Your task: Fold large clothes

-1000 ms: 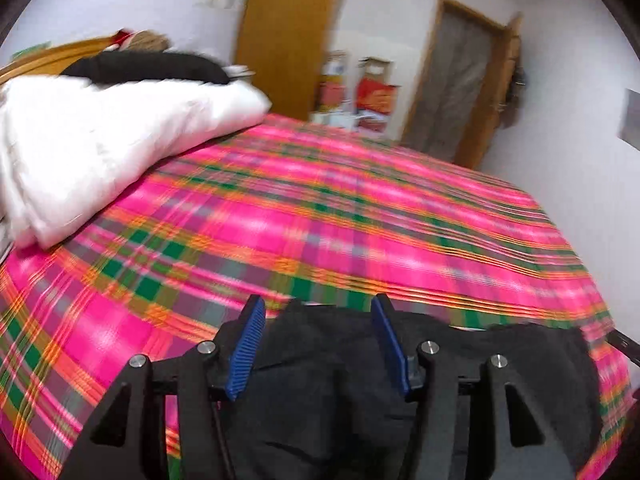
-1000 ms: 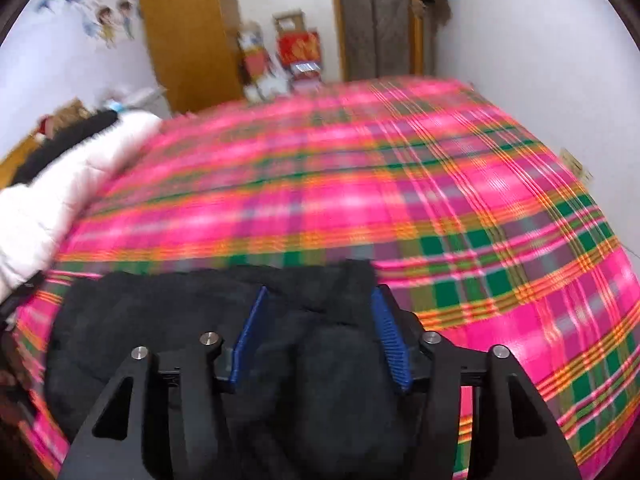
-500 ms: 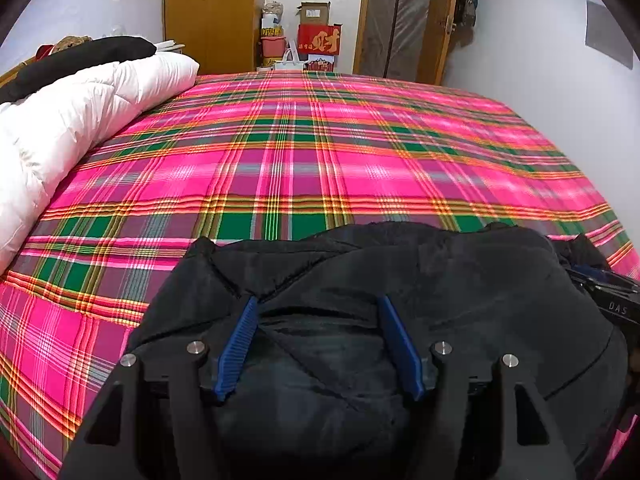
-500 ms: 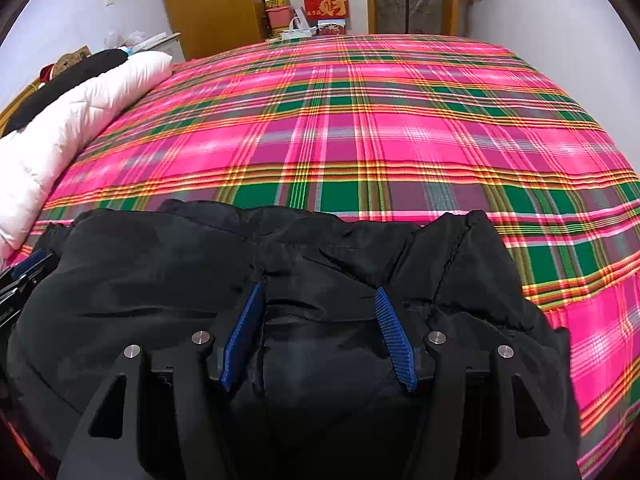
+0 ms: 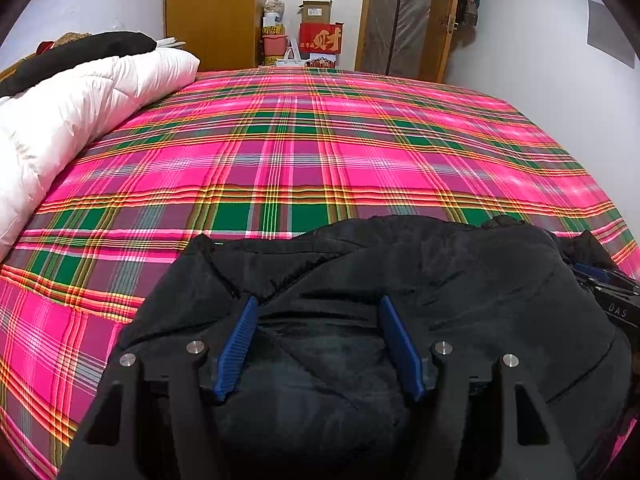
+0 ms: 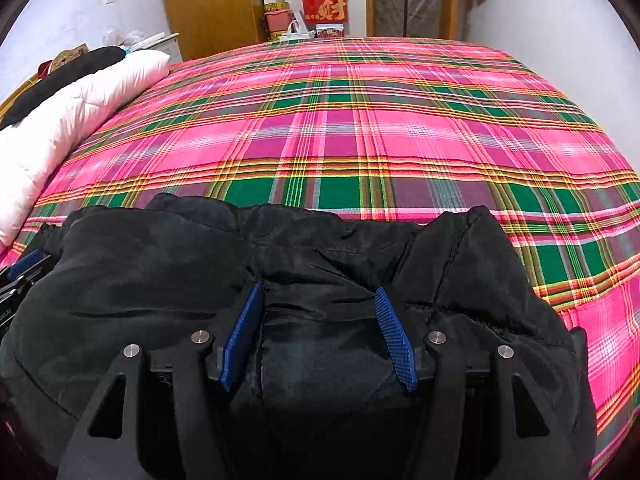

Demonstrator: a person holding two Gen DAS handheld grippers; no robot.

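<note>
A black padded jacket (image 5: 460, 280) lies bunched at the near edge of the bed with the pink plaid cover (image 5: 300, 152). It also shows in the right wrist view (image 6: 140, 272). My left gripper (image 5: 318, 304) has its blue pads wide apart, with a thick fold of the jacket between them. My right gripper (image 6: 318, 294) stands the same way over the jacket's right part, jaws spread around a bulge of fabric. Each gripper shows at the edge of the other view: the right one (image 5: 608, 292), the left one (image 6: 20, 276).
A white duvet (image 5: 80, 108) with a dark garment (image 5: 80, 50) on top lies along the bed's left side. A wooden wardrobe (image 5: 212, 12), boxes (image 5: 316, 36) and a door (image 5: 404, 16) stand beyond the far edge. A white wall (image 5: 540, 60) runs at the right.
Both views were blurred and swinging a second ago and are steady now. The jacket has come down onto the bed's near edge and spreads wider. Both jaws stay spread over it.
</note>
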